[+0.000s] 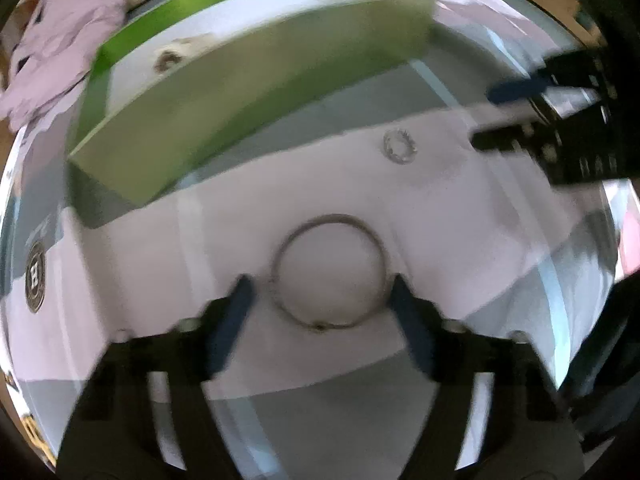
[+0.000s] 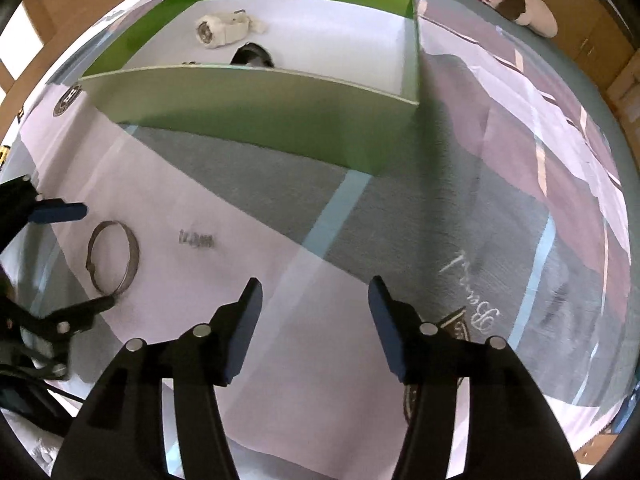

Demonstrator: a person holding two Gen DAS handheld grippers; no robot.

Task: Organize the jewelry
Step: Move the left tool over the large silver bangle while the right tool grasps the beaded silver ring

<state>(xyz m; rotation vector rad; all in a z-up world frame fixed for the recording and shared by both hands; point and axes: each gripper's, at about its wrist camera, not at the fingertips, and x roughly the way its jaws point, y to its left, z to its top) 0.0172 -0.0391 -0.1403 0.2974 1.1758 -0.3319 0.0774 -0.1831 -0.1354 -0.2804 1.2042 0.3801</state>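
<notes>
The left gripper [image 1: 324, 296] is seen pointing steeply down with its jaws apart, and the big metal bangle [image 1: 329, 271] is straddled by them. Each blue pad sits just outside the ring's rim, and whether either one is touching is hard to tell through the blur. So nothing is counted as gripped yet.

Ahead of that gripper and a bit to its right, a small toothed ring [image 1: 400, 146] is lying flat on the pale cloth [image 1: 460, 216], well apart from the bangle. Further ahead, the green box [image 2: 256, 108] is parked with its near wall edge-on. A cream-strapped watch [image 2: 224, 29] and a dark item that can't be made out are seen inside on the white floor.

The right gripper [image 2: 316, 312] is held open as well, with nothing between its fingers, just bare cloth underneath. Plenty of free room is left between the two grippers and the box's front wall. To the right gripper's left the bangle and a small blurred piece [image 2: 197, 239] are seen; its right side is clear cloth up to the table edge.
</notes>
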